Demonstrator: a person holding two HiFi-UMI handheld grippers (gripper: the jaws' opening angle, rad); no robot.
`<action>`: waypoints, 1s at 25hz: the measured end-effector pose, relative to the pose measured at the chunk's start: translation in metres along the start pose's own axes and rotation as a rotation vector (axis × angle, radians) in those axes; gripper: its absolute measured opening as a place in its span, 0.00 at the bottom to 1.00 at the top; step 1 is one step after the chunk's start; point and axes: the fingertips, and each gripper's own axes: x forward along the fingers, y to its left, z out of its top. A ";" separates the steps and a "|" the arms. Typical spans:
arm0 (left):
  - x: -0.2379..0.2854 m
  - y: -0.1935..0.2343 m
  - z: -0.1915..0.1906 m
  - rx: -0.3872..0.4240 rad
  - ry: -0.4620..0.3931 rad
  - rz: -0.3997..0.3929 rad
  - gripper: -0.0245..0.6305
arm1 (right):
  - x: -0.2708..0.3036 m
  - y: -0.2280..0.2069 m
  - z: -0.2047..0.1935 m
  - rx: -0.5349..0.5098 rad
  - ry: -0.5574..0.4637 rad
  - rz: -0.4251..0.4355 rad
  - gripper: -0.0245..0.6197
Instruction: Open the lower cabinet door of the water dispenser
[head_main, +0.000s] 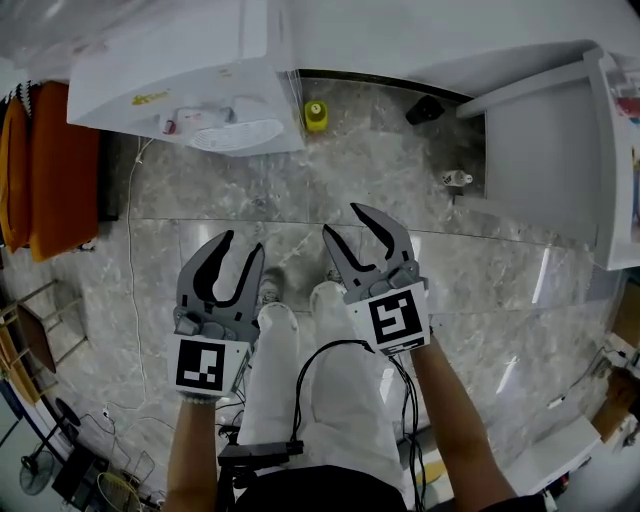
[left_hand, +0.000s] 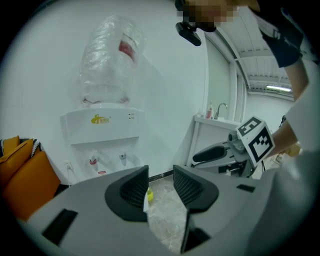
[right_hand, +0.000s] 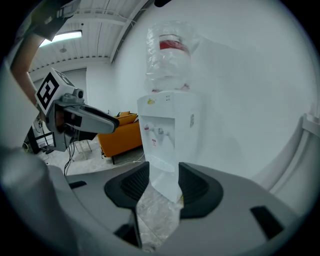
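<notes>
Well beyond left gripper: water dispenser

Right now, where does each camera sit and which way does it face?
Head view: on the person's head, looking down at the floor, water dispenser, left gripper, right gripper, forearms and legs.
Left gripper view: on the left gripper, looking along its open jaws toward the dispenser; the right gripper shows at right.
Right gripper view: on the right gripper, facing the dispenser; the left gripper shows at left.
Shared: all show the dispenser.
</notes>
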 end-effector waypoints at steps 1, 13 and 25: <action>0.003 0.000 -0.002 -0.006 -0.004 0.002 0.28 | 0.004 -0.002 -0.005 0.013 -0.004 -0.001 0.30; 0.039 0.008 -0.048 0.005 0.047 0.017 0.28 | 0.056 -0.024 -0.058 0.069 0.020 0.009 0.30; 0.068 0.036 -0.088 -0.007 0.097 0.067 0.28 | 0.123 -0.042 -0.101 0.093 0.069 0.045 0.31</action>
